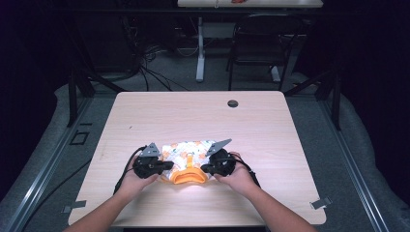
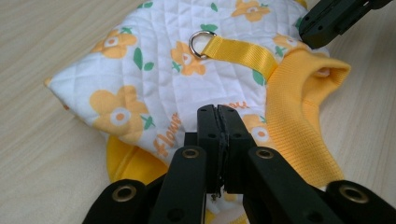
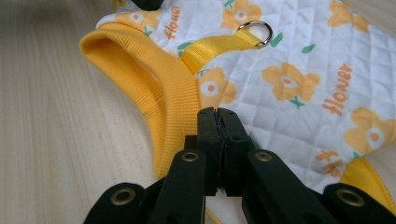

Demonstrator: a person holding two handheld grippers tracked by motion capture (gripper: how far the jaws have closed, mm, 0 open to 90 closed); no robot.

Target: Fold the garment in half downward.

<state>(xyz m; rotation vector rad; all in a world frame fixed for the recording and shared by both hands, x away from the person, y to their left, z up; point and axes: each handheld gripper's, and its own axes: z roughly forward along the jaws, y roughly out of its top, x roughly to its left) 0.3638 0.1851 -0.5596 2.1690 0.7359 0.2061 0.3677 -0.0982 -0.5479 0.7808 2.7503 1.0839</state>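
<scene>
A small quilted white garment printed with orange flowers and green leaves [image 1: 186, 152] lies flat on the pale wooden surface [image 1: 203, 116], near the person's edge and about midway between left and right. Its ribbed yellow collar [image 1: 186, 178] points toward the person, standing open as a loop. A yellow webbing strap [image 2: 238, 50] is sewn along the back of the garment and ends in a silver metal ring [image 2: 201, 43], which lies flat on the quilted cloth. Orange lettering reading "flower" is printed among the blossoms.

The left tongs [image 1: 167, 166], held in the person's left hand [image 1: 133, 181], sit at the garment's left edge. In the left gripper view their black jaws are pressed together just above the quilted cloth near the collar [image 2: 218, 109]; no fabric is visible between them, though whether the tips touch the cloth cannot be told.

The right tongs [image 1: 205, 168], held in the right hand [image 1: 239, 176], sit at the garment's right edge, opposite the left pair. In the right gripper view their jaws are likewise pressed together [image 3: 218, 111], over the seam where the ribbed collar meets the quilted panel, with nothing pinched between them.

Near the far edge of the surface there is a small round dark grommet [image 1: 232, 103], well apart from the garment.
</scene>
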